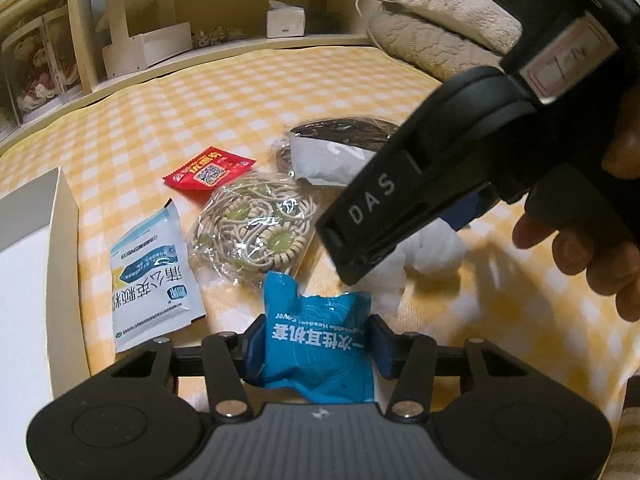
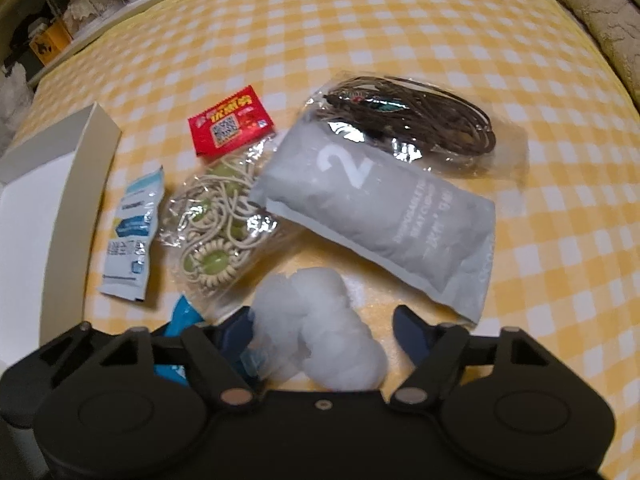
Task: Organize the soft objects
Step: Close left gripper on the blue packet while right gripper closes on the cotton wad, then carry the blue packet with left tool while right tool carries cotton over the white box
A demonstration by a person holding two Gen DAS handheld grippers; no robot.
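My left gripper (image 1: 318, 338) is shut on a blue headset-cover packet (image 1: 320, 340), pinched between its blue pads. My right gripper (image 2: 324, 332) is open, its fingers either side of a white cotton wad (image 2: 320, 320) that lies on the yellow checked cloth (image 2: 400, 40). The right gripper's black body (image 1: 440, 176) shows in the left wrist view above the same cotton (image 1: 432, 256). Beside them lie a white-blue sachet (image 1: 152, 272), a clear bag of beige cords (image 1: 252, 228), a red packet (image 1: 210, 172), a grey pouch marked 2 (image 2: 380, 216) and a bag of brown cord (image 2: 420, 120).
A white open box (image 1: 60, 248) stands at the left edge; it also shows in the right wrist view (image 2: 88, 152). Wooden shelves (image 1: 160, 32) with a small white box run along the back. Folded beige towels (image 1: 440, 32) lie at the back right.
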